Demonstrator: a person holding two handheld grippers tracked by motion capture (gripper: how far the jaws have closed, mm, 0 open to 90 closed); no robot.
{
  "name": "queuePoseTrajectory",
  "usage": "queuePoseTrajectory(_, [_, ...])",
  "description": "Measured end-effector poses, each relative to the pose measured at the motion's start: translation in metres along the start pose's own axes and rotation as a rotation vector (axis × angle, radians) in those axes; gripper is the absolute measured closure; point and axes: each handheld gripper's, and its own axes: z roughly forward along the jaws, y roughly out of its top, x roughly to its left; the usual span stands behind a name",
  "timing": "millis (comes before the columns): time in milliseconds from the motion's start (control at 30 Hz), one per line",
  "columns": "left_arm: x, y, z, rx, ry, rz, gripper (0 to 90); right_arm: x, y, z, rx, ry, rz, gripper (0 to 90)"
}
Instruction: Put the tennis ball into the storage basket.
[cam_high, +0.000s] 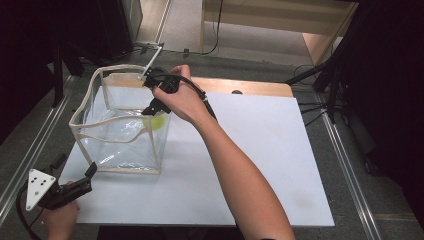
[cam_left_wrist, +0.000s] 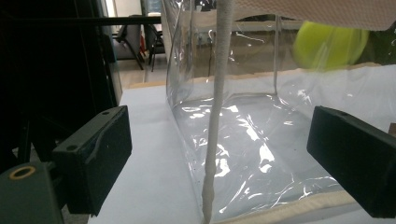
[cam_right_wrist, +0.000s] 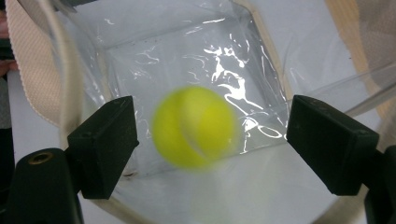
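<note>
Right gripper view: the yellow-green ball (cam_right_wrist: 195, 127) is seen blurred and untouched between the spread right tongs (cam_right_wrist: 212, 144), over the clear bag (cam_right_wrist: 140, 51). Left tongs (cam_left_wrist: 219, 158) are held apart near the bag's corner on the table (cam_high: 260, 150).

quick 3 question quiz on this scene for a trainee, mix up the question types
1. True or false: the right gripper is clamped on the tennis ball.
2. Where is the ball? A) on the white table, outside the bag B) blurred, above the bottom of the clear bag C) between the left gripper's jaws
3. Fill in: the left gripper is held near the table's front edge, pointing at a ______ of the clear bag.

Key
1. False: its jaws stand apart, clear of the ball on both sides.
2. B
3. corner (a cream-trimmed corner seam)
</note>
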Motion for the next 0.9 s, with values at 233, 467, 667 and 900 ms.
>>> queuePoseTrajectory(233, [0.000,0.000,0.000,0.000,-0.001,0.004,6.9,0.004,-0.003,-0.011,-0.037,-0.013,0.005,9.3])
queuePoseTrajectory(467, [0.000,0.000,0.000,0.000,-0.003,0.006,6.9,0.007,-0.007,-0.023,-0.070,-0.033,-0.001,0.7])
queuePoseTrajectory(667, [0.000,0.000,0.000,0.000,-0.002,0.006,6.9,0.008,-0.015,-0.032,-0.085,-0.055,0.008,0.0])
queuePoseTrajectory(900, [0.000,0.000,0.000,0.000,0.001,0.006,6.9,0.006,-0.026,-0.039,-0.090,-0.072,0.021,0.0])
